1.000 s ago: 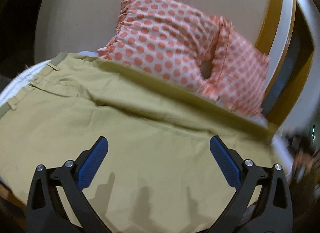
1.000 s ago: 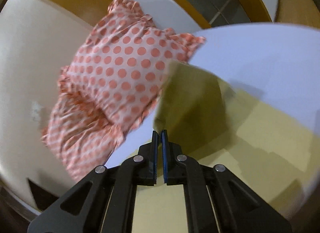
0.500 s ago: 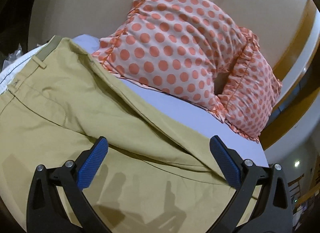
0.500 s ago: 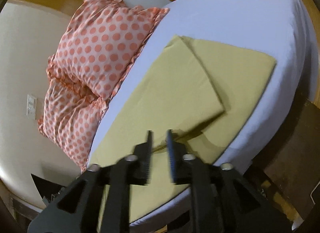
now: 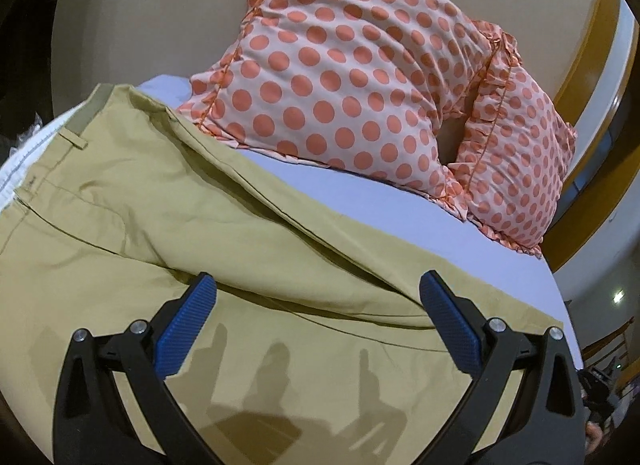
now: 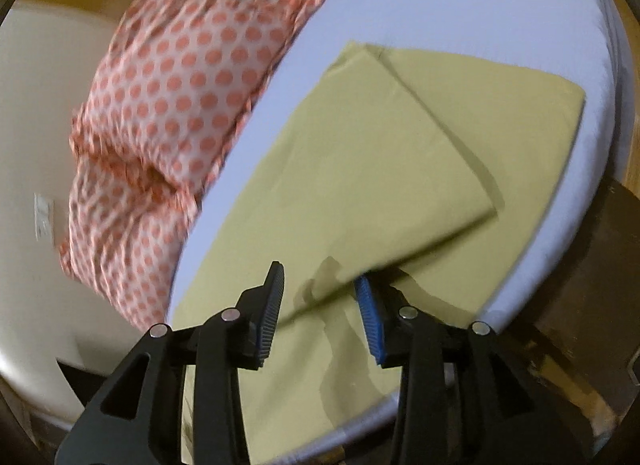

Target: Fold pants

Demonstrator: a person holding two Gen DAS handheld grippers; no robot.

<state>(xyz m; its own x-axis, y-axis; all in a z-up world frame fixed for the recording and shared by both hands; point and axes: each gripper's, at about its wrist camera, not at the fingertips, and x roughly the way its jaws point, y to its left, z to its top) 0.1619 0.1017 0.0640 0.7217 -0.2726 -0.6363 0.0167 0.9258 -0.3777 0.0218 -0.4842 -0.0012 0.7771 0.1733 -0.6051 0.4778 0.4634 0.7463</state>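
Khaki pants [image 5: 168, 225] lie on the bed, one leg folded lengthwise over the other. The waistband with a belt loop [image 5: 76, 137] sits at the upper left of the left wrist view. My left gripper [image 5: 316, 305] is open and empty, just above the thigh area. In the right wrist view the pants [image 6: 380, 169] show the top leg's hem lying across the lower leg. My right gripper [image 6: 320, 297] is open and empty above the near edge of the folded leg.
Two polka-dot orange pillows [image 5: 360, 77] lean on the beige headboard beyond the pants; they also show in the right wrist view [image 6: 172, 105]. The pale lavender bed sheet [image 6: 480, 13] surrounds the pants. A dark wooden floor area [image 6: 592, 285] lies past the bed edge.
My right gripper has let go of the pant leg, opened and pulled back; the leg now lies flat over the other. My left gripper stayed open and shifted slightly.
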